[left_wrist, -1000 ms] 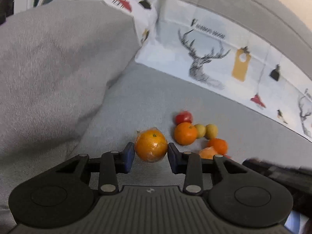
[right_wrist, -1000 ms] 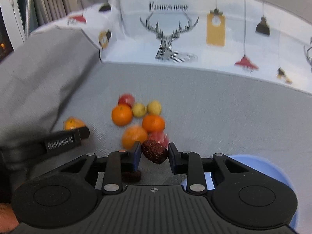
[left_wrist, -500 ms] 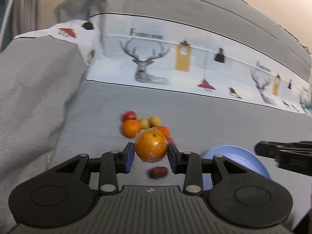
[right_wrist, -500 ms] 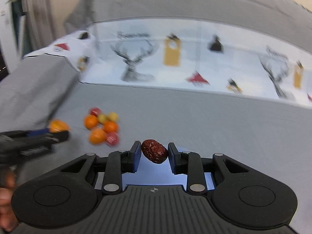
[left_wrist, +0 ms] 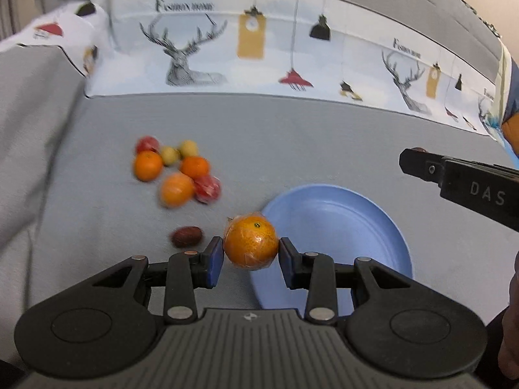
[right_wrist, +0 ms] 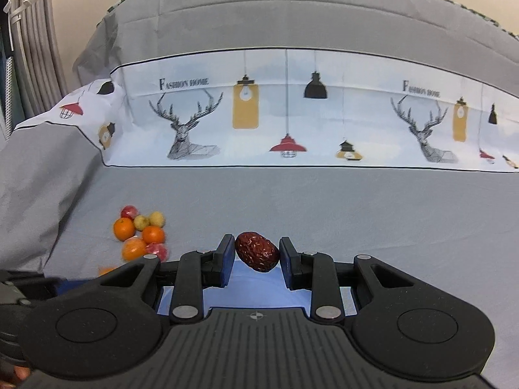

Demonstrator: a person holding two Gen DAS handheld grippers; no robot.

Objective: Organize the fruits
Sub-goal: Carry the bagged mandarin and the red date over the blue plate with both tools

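Observation:
My left gripper [left_wrist: 250, 253] is shut on a plastic-wrapped orange [left_wrist: 251, 241], held above the left rim of a blue plate [left_wrist: 337, 227] on the grey sofa seat. My right gripper [right_wrist: 257, 256] is shut on a wrinkled red date [right_wrist: 257, 251], held above the same plate [right_wrist: 259, 291], which is mostly hidden behind it. The right gripper also shows in the left wrist view [left_wrist: 454, 181], over the plate's far right side. A heap of oranges and small red and yellow fruits [left_wrist: 176, 170] lies left of the plate, also in the right wrist view [right_wrist: 141, 235]. Another date [left_wrist: 187, 236] lies loose near the left fingers.
A sofa back with a deer-print cloth [right_wrist: 285, 113] rises behind the seat. A grey covered armrest [left_wrist: 29, 149] stands at the left. The left gripper's body [right_wrist: 19, 291] shows at the lower left of the right wrist view.
Both grippers lifted their fruit and swung right from the heap to over the blue plate. The left gripper still holds the orange, the right still holds the date.

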